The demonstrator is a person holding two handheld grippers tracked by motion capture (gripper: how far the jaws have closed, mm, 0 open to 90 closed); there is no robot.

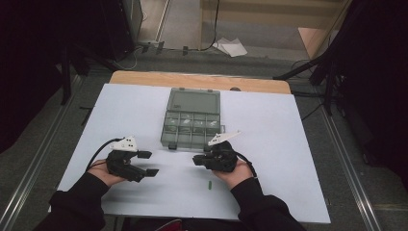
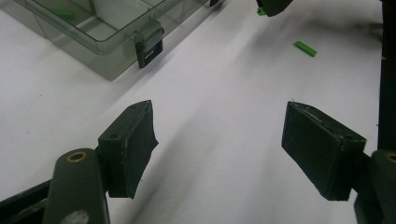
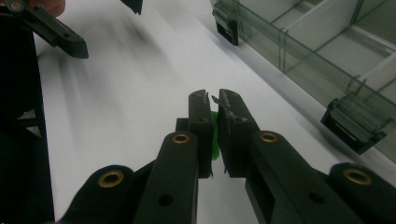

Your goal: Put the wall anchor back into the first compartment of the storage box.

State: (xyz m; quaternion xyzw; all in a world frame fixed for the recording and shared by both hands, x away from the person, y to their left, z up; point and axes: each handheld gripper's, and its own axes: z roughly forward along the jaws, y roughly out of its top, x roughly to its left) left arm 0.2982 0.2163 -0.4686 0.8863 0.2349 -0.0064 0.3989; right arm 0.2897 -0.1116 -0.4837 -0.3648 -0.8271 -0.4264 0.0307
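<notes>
The right tool is pinched nearly closed on a small green piece, which shows as a thin sliver of green between its two black jaws in the right gripper view. In the high view this right tool sits near the person, just in front of the near edge of a clear plastic box with many compartments, whose lid stands open toward the far side. The box rests on the white desk, near its middle.

The left tool is held to the left of the right one, a little apart from it, and points right. Its jaws are spread wide and hold nothing; the left gripper view shows bare white desk between them.

A second green piece lies loose on the desk, near the person's right hand and on the near side of it. The left gripper view shows this second green piece lying flat, well apart from the box's latch.
</notes>
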